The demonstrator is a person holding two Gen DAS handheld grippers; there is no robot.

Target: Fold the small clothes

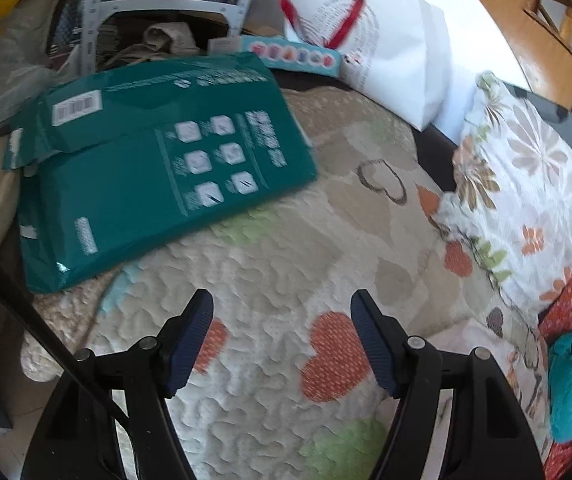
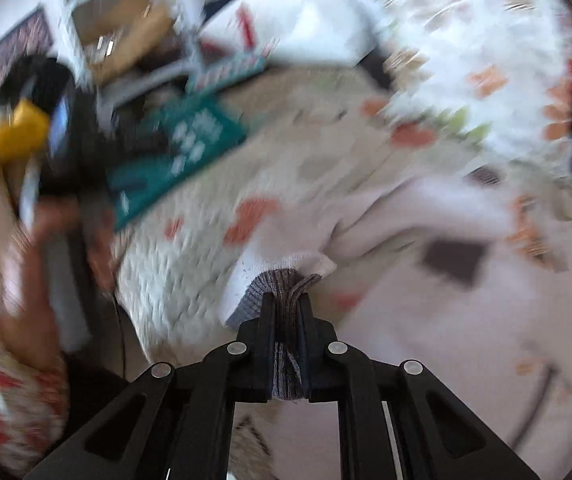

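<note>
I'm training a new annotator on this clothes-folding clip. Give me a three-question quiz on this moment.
1. True or false: the left gripper is clamped on a garment.
2. Which part of the white garment does the right gripper pinch? A) a white sleeve B) its grey ribbed cuff C) a button
3. Fill in: the large flat package on the heart-print quilt is coloured ____.

Key
1. False: its jaws stand open over bare quilt.
2. B: the grey ribbing is bunched between the closed jaws.
3. Teal green.
</note>
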